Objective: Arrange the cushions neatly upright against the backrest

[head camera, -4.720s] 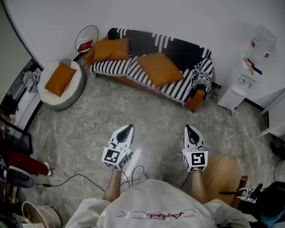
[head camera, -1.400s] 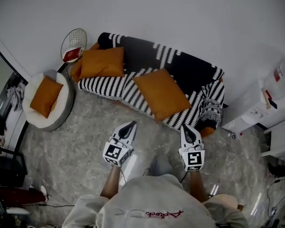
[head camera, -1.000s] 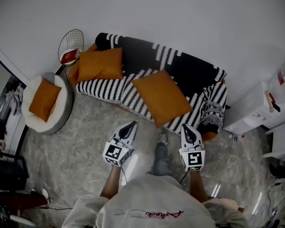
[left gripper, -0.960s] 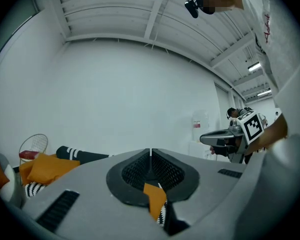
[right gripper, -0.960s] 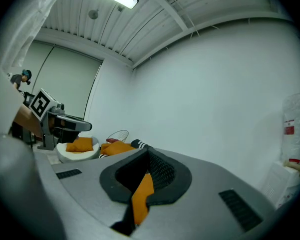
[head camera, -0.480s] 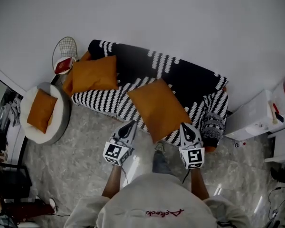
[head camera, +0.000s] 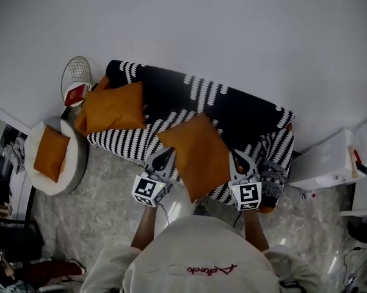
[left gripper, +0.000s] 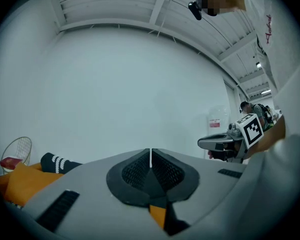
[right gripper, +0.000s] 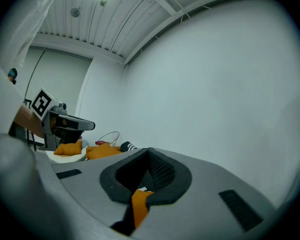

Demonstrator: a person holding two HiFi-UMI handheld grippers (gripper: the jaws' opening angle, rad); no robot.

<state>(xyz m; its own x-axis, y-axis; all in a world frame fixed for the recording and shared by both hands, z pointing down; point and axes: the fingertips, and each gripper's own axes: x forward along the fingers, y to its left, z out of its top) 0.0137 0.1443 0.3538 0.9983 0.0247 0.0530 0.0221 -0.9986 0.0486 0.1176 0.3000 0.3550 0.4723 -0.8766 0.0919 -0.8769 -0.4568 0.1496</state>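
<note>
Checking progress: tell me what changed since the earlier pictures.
The person walked up to the sofa; the left gripper and right gripper now flank the flat cushion. Both stayed shut and empty. No cushion moved: second cushion against the backrest, third cushion on the round chair.

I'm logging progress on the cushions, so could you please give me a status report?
Left gripper, right gripper shut, empty. Centre cushion flat on sofa seat, not upright. End cushion propped at backrest. Nothing blocking.
</note>
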